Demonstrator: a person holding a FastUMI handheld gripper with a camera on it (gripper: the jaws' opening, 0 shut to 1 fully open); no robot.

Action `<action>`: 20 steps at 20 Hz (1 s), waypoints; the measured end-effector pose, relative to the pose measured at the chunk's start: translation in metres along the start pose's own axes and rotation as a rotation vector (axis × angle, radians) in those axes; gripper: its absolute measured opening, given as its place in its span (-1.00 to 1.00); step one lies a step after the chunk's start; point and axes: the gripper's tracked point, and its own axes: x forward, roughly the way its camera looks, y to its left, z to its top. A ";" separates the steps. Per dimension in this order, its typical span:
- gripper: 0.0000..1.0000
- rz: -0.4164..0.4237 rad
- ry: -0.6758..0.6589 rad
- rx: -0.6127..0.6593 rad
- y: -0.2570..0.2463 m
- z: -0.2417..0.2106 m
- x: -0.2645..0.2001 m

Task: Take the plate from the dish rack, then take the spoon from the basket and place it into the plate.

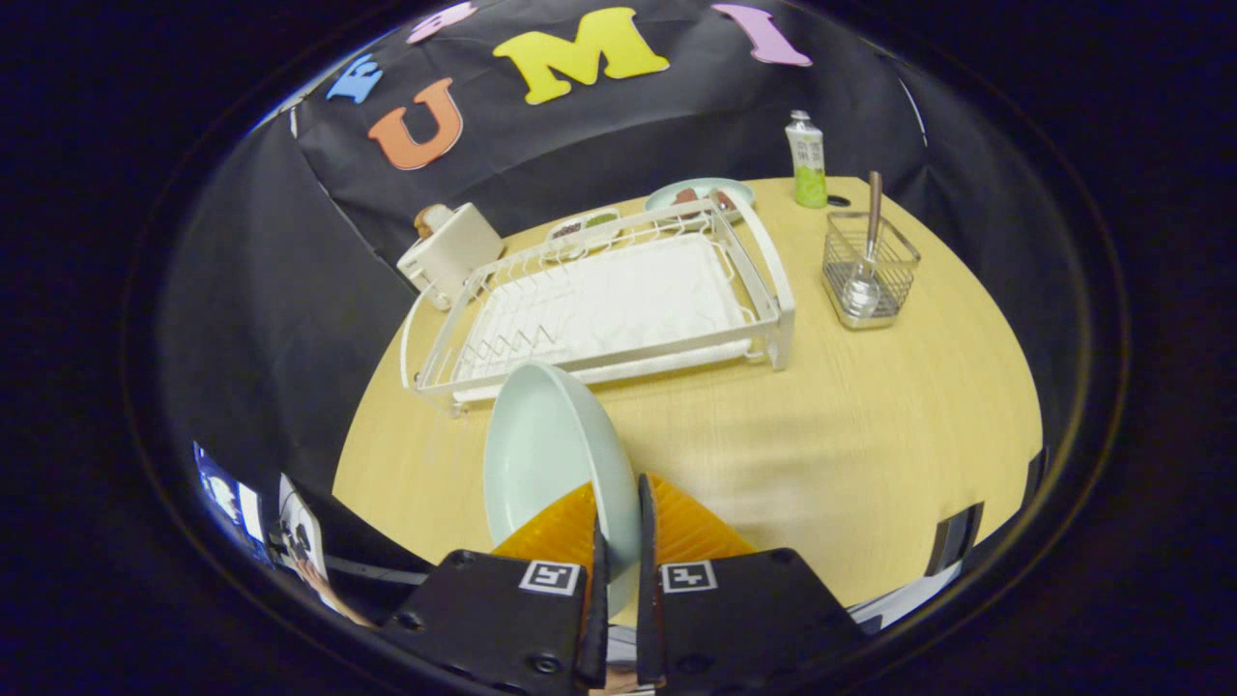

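Observation:
My gripper point(618, 503) is shut on the rim of a pale green plate point(546, 459). The plate stands on edge between the fingers and hangs above the wooden table point(850, 435), just in front of the white dish rack point(618, 300). The rack holds no dishes now. Beyond the fingers to the right stands a wire basket point(870, 271) with a metal spoon point(867, 256) upright in it, bowl end down.
A white toaster point(449, 253) sits left of the rack. Behind the rack are small dishes point(583, 227) and a plate with food point(698, 196). A green bottle point(806, 159) stands at the table's far edge near the basket.

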 end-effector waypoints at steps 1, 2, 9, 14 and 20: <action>-0.66 -0.005 0.021 0.005 -0.010 -0.008 0.009; -0.66 0.039 0.036 0.045 -0.009 -0.014 0.018; -0.63 0.151 0.052 0.179 -0.032 -0.021 0.038; -0.53 0.074 0.016 0.186 -0.059 -0.019 0.046; -0.40 0.098 -0.062 0.170 -0.066 -0.010 0.031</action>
